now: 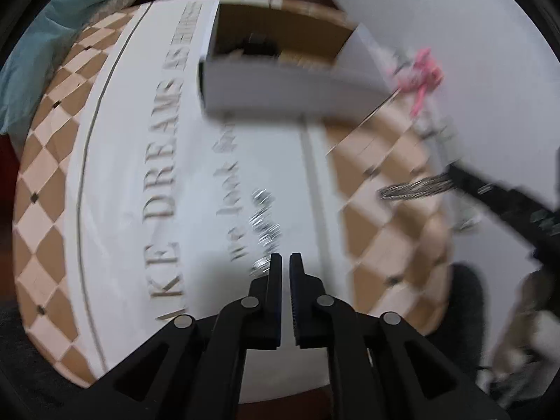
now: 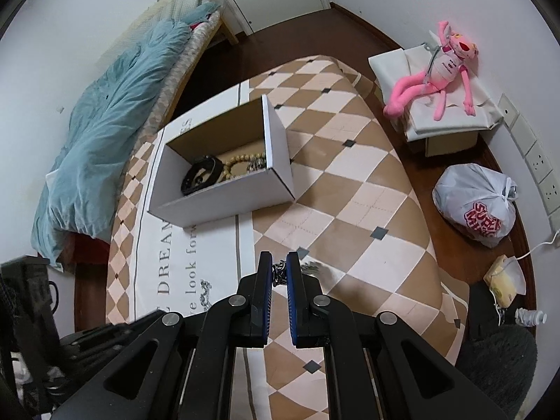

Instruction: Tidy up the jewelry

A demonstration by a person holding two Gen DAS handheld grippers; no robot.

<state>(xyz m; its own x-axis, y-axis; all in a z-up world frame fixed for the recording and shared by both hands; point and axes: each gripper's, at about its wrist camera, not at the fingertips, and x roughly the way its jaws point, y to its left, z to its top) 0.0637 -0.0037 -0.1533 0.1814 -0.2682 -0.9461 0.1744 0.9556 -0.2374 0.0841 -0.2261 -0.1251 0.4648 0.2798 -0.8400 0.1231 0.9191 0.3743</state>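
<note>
A white cardboard box (image 2: 224, 203) stands open on the checkered tablecloth; it holds a black band (image 2: 201, 175), a wooden bead bracelet (image 2: 241, 161) and a metal piece. The box also shows in the blurred left wrist view (image 1: 280, 87). My right gripper (image 2: 279, 262) is shut on a silver chain (image 2: 280, 274) and holds it above the cloth; the chain shows blurred in the left wrist view (image 1: 416, 189). Another silver chain (image 1: 262, 224) lies on the cloth's white lettered band, just ahead of my left gripper (image 1: 285, 260), whose jaws are nearly closed with nothing visible between them.
A bed with a teal duvet (image 2: 105, 133) is left of the table. A pink plush toy (image 2: 437, 70) sits on a covered box at the far right. A white plastic bag (image 2: 476, 203) and small items lie on the floor to the right.
</note>
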